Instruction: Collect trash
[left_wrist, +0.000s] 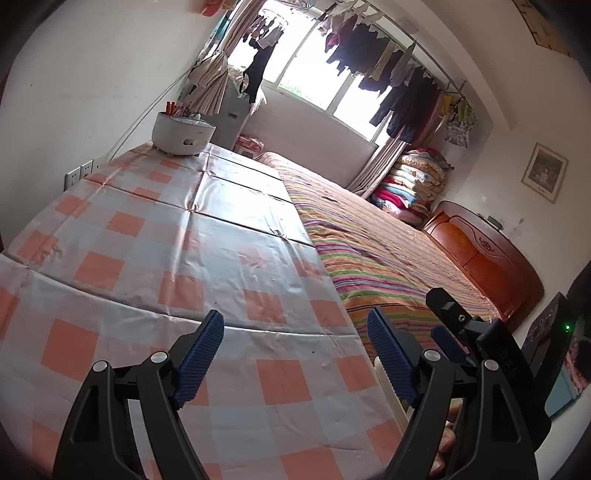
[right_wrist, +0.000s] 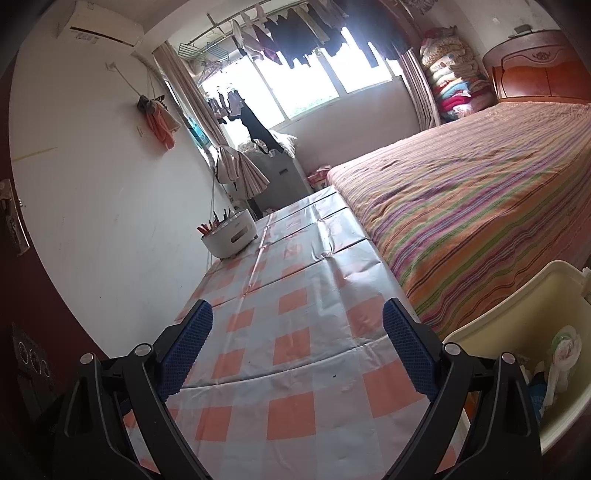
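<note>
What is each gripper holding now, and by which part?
Nothing is held. The left gripper and the right gripper are both open and empty above the checked tablecloth.

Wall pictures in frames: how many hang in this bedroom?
1 in view: a framed picture hangs on the wall beyond the bed, above the wooden headboard. The right wrist view shows none. Walls behind the cameras are unseen, so others may be hidden.

left tongs spread wide, empty, above checked tablecloth, striped bed beside
</note>
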